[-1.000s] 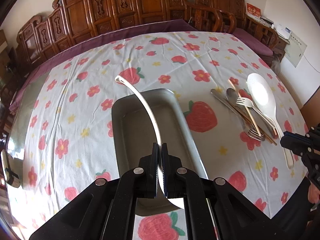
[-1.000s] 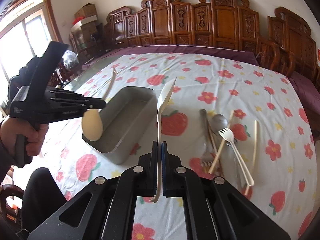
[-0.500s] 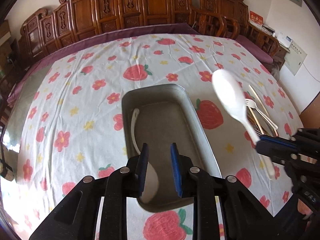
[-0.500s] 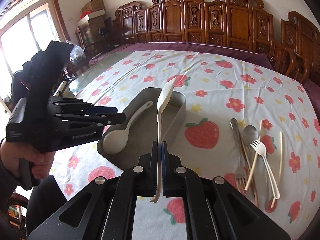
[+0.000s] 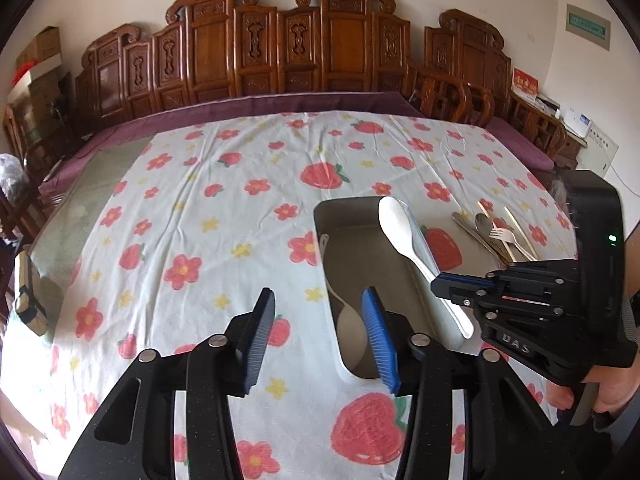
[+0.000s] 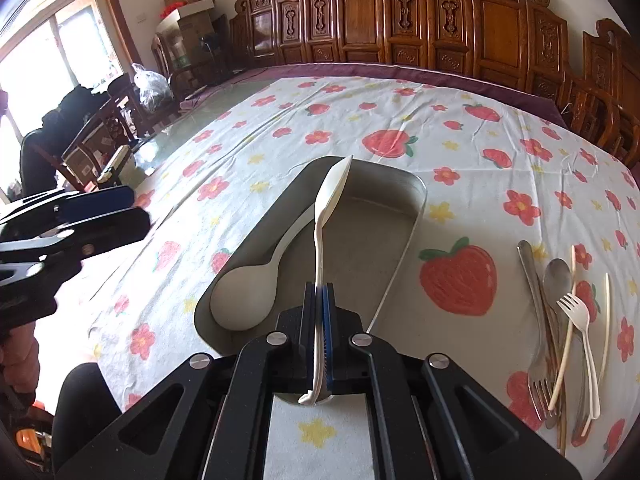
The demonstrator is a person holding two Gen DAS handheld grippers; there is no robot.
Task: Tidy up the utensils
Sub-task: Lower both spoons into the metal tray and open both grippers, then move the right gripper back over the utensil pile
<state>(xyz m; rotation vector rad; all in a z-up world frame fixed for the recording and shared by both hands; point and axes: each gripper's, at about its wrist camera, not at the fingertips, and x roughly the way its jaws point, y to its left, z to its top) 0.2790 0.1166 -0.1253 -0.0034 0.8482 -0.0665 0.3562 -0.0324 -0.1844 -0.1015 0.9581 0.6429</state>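
Note:
A grey metal tray (image 5: 347, 202) (image 6: 416, 196) lies on the strawberry tablecloth. A beige spoon (image 5: 349, 322) (image 6: 248, 296) rests inside it along the left wall. My left gripper (image 5: 319, 293) (image 6: 138, 210) hovers over the tray's near left edge. Its jaws are opening and nothing is between them. My right gripper (image 6: 319, 292) (image 5: 438, 284) is shut on the handle of a white spoon (image 6: 332, 188) (image 5: 400, 224), holding it above the tray with the bowl pointing away.
Right of the tray lies a loose pile of utensils (image 6: 560, 320) (image 5: 500, 236): a metal fork, a metal spoon, a white plastic fork and chopsticks. Carved wooden chairs (image 5: 280, 60) line the far side of the table. Bare cloth spreads left of the tray.
My left gripper let go of the beige spoon, which now lies in the tray, then opened and drew off to the left. My right gripper carried the white spoon over the tray.

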